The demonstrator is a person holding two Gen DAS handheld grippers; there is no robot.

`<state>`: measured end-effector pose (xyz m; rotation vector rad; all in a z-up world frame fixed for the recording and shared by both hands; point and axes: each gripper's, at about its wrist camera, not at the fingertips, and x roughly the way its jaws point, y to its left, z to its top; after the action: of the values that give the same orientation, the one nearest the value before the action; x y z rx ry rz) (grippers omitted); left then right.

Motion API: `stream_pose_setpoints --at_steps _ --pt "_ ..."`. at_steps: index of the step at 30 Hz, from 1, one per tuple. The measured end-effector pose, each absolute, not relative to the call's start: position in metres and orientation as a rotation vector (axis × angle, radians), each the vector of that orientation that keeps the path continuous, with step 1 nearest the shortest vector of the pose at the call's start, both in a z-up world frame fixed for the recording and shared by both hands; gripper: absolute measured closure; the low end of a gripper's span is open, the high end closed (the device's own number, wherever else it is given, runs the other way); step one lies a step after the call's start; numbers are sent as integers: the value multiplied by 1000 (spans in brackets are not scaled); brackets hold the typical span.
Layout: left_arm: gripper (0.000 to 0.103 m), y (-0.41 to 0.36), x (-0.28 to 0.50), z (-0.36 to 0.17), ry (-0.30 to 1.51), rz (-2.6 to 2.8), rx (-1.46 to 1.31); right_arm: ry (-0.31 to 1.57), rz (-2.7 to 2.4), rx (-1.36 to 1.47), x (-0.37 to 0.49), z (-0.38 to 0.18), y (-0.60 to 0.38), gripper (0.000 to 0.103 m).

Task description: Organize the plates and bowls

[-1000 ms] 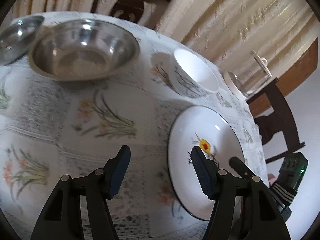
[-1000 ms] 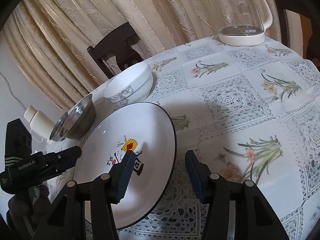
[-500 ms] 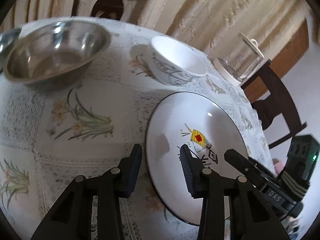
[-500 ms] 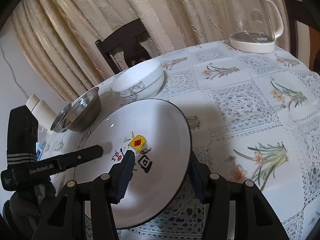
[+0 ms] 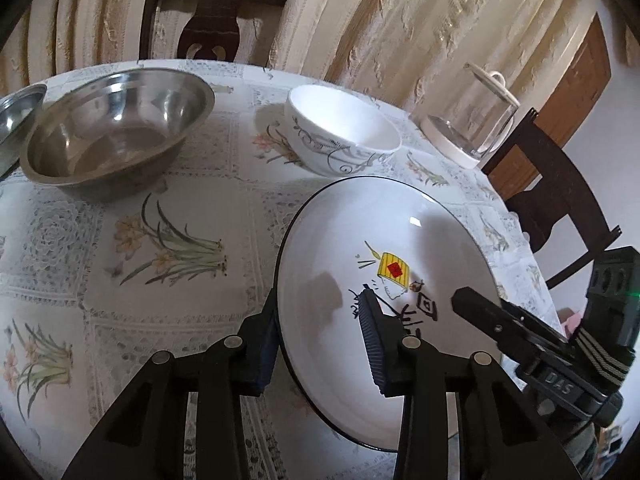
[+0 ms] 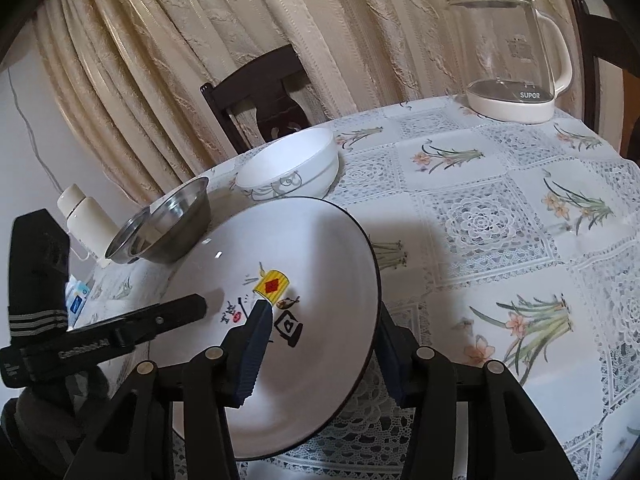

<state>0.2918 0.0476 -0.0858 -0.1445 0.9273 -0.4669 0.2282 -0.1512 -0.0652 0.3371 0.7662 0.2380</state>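
Note:
A white plate (image 5: pixel 400 232) with a black rim and a yellow-and-red picture hangs tilted just above the table. My left gripper (image 5: pixel 318 340) is shut on its left rim, one finger under the edge and the ribbed one on top. My right gripper (image 6: pixel 320 344) is shut on the opposite rim of the plate (image 6: pixel 304 248) in the same way. Behind the plate a white patterned bowl (image 5: pixel 344 120) stands on the cloth, with a big steel bowl (image 5: pixel 116 120) to its left. Both also show in the right wrist view: white bowl (image 6: pixel 288 168), steel bowl (image 6: pixel 168 224).
A second steel dish (image 5: pixel 16 112) lies at the far left edge. A glass kettle (image 6: pixel 508 60) stands at the back right of the flowered tablecloth (image 6: pixel 500 208). Dark chairs (image 5: pixel 212 12) (image 5: pixel 560 200) ring the table, curtains behind. A white bottle (image 6: pixel 84 220) sits past the steel bowl.
My left gripper swung right onto the plate's rim and its fingers closed from wide apart onto the edge. The right gripper kept its grip while the plate rose and tilted.

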Motion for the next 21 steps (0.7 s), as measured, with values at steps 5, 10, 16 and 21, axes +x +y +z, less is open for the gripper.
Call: stream_pose_setpoints --at_steps 5,10,16,21 --pt "64 49 283 -78 914 -447 -126 793 233 313 227 -67 -145 55" --pt "64 57 285 -88 953 -411 -138 813 219 310 228 -70 -145 75" --pt "64 58 281 -88 939 -417 -141 822 198 315 226 -71 -146 78" --pt "69 62 277 -86 931 -412 -157 830 187 347 223 -70 -147 78"
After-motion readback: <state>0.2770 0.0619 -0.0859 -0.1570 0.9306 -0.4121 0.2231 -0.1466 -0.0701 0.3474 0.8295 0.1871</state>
